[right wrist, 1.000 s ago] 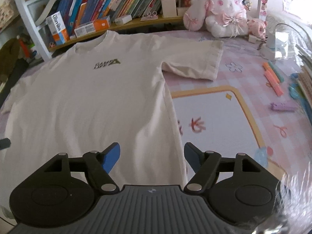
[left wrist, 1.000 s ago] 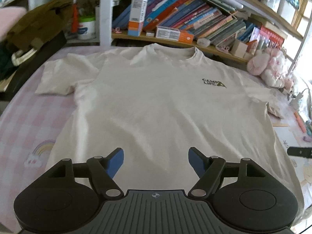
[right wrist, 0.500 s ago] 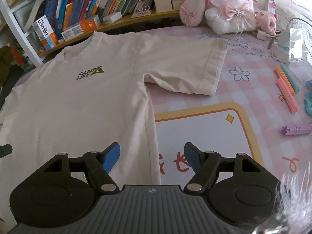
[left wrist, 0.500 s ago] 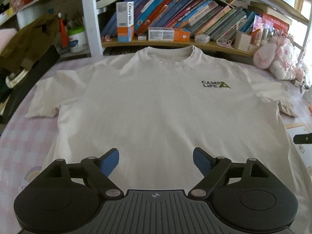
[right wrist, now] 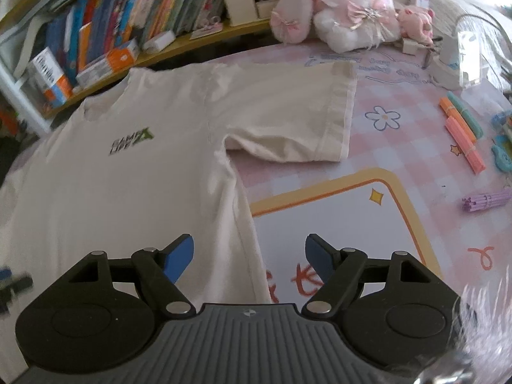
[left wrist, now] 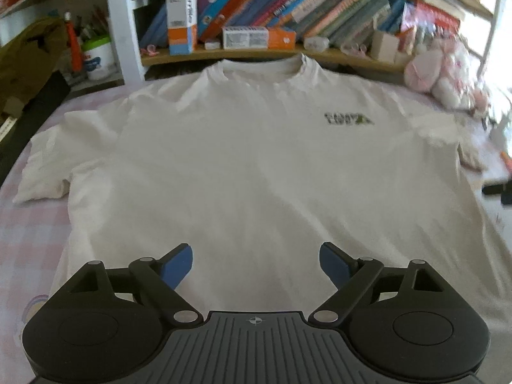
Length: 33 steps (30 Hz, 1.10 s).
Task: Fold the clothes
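Observation:
A cream T-shirt (left wrist: 256,160) with a small green chest logo (left wrist: 347,118) lies flat, front up, collar toward the shelves. My left gripper (left wrist: 256,252) hovers over the shirt's lower middle; its jaws are opening and nothing is between the blue pads (left wrist: 179,264). My right gripper (right wrist: 249,244) stands open above the T-shirt (right wrist: 144,176), at its side edge near the hem. The side seam (right wrist: 246,224) runs up between the right gripper's fingers, which do not press on it. The short sleeve (right wrist: 288,118) lies spread out ahead of it.
A pink checked mat (right wrist: 400,147) covers the table. Bookshelves (left wrist: 288,9) stand right behind the collar. Plush toys (right wrist: 348,9) sit at the back right, with bundles of sticks (right wrist: 460,134) at the far right. A brown bag (left wrist: 28,64) and white tub (left wrist: 97,57) sit at the left.
The left gripper's jaws have spread wider and its view has levelled over the shirt. The right gripper has shifted toward the shirt's side edge, bringing the sleeve closer.

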Available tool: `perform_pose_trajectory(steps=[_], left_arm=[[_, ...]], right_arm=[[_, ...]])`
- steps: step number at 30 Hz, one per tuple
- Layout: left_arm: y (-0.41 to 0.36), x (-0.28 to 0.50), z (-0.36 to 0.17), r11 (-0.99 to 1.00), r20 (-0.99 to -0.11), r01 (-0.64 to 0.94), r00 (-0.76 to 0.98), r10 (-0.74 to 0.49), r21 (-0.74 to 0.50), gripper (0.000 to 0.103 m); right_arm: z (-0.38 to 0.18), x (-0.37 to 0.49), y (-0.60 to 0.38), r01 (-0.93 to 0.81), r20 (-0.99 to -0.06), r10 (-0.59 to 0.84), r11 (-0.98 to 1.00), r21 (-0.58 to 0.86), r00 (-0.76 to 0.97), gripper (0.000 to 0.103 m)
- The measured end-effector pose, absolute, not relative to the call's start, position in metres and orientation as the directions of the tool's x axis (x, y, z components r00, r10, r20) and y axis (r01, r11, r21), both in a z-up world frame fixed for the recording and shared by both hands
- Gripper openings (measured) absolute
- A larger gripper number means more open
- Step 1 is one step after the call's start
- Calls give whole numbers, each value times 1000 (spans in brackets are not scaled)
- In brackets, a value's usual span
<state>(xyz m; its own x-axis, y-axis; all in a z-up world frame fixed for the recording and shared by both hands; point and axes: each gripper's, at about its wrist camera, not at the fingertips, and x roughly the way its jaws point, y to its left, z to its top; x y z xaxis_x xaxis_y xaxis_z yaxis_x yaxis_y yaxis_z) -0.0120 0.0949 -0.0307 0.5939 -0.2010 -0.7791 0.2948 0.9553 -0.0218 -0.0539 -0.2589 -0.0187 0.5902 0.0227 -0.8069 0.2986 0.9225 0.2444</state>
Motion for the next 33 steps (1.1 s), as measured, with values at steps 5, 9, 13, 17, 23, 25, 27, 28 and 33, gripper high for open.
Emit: perform_pose_trajectory(steps=[5, 9, 13, 17, 23, 25, 27, 28, 33], left_arm=[[95, -12, -38, 947, -798, 320, 565, -207, -19, 89], [94, -13, -42, 943, -810, 332, 549, -204, -13, 89], [93, -16, -43, 942, -814, 336, 546, -197, -3, 92], [91, -18, -44, 940, -816, 342, 547, -186, 14, 93], [88, -17, -44, 950, -822, 312, 545, -165, 17, 95], [87, -18, -44, 954, -824, 301, 545, -157, 18, 95], [87, -18, -44, 957, -825, 288, 546, -148, 19, 95], [86, -19, -44, 959, -825, 282, 546, -143, 20, 95], [84, -21, -43, 966, -827, 257, 549, -119, 32, 95]], right_arm=[[-20, -38, -278, 376, -796, 24, 873, 312, 604, 74], [-20, -27, -305, 445, -792, -8, 831, 335, 611, 69], [-30, -24, -336, 528, -786, 8, 737, 422, 618, 52], [-41, -21, -363, 591, -779, 0, 651, 476, 627, 44], [-45, 0, -376, 553, -761, 15, 678, 484, 648, 38], [-47, 7, -377, 537, -758, -1, 706, 462, 653, 32], [-46, 16, -372, 509, -764, -35, 765, 394, 645, 24], [-46, 21, -368, 489, -767, -57, 799, 348, 639, 23], [-48, 32, -333, 365, -767, -179, 928, 76, 616, 19]])
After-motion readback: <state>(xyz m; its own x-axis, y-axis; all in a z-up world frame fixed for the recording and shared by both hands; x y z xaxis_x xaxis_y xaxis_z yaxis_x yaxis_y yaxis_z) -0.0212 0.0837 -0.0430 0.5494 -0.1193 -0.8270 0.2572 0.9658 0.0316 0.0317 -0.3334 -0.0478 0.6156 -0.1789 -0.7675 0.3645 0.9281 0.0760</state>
